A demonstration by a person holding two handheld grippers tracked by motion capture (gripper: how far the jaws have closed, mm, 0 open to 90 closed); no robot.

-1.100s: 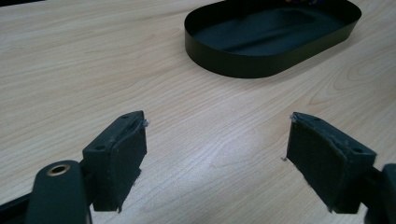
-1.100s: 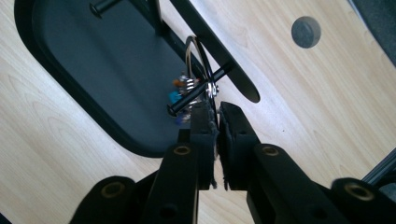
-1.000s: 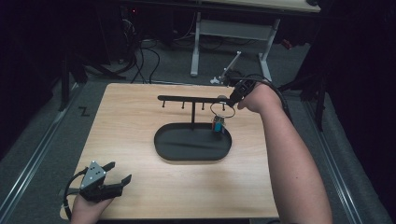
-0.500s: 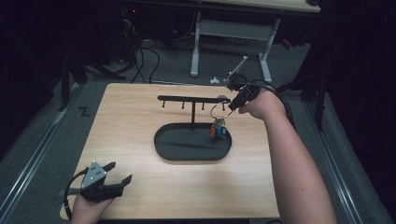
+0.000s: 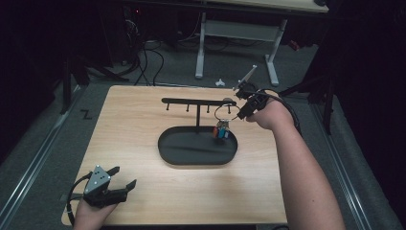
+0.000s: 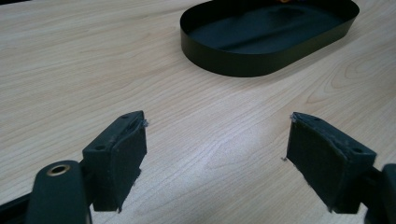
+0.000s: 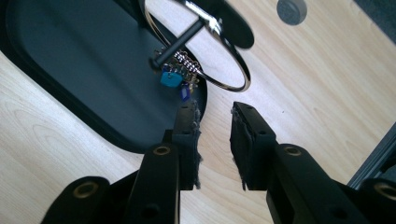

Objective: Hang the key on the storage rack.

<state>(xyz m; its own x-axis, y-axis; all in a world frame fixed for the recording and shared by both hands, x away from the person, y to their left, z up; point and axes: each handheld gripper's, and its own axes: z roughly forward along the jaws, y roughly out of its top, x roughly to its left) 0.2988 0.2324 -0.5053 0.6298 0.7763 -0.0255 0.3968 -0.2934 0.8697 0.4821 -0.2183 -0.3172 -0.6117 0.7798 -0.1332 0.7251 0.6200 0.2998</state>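
Note:
A black rack (image 5: 196, 101) with several pegs stands in a black oval tray (image 5: 191, 153). A large silver key ring (image 5: 224, 112) hangs on the rightmost peg (image 7: 180, 44), and its blue and orange keys (image 5: 221, 132) dangle over the tray's right end. My right gripper (image 5: 238, 111) sits just right of the ring. Its jaws have just been opening and stand a little apart, with nothing between them (image 7: 215, 116). The ring (image 7: 233, 60) and keys (image 7: 175, 77) lie just ahead of its fingertips. My left gripper (image 5: 123, 176) rests open at the table's near left corner, its jaws (image 6: 215, 144) wide over bare wood.
The wooden table (image 5: 143, 143) has edges close to the left hand at the front. A small grey disc (image 7: 292, 9) lies on the table beyond the ring. Desk legs and cables stand on the floor behind the table.
The right gripper let go of the key ring and sank slightly. The ring with its keys now hangs from the peg by itself. The left gripper stayed put.

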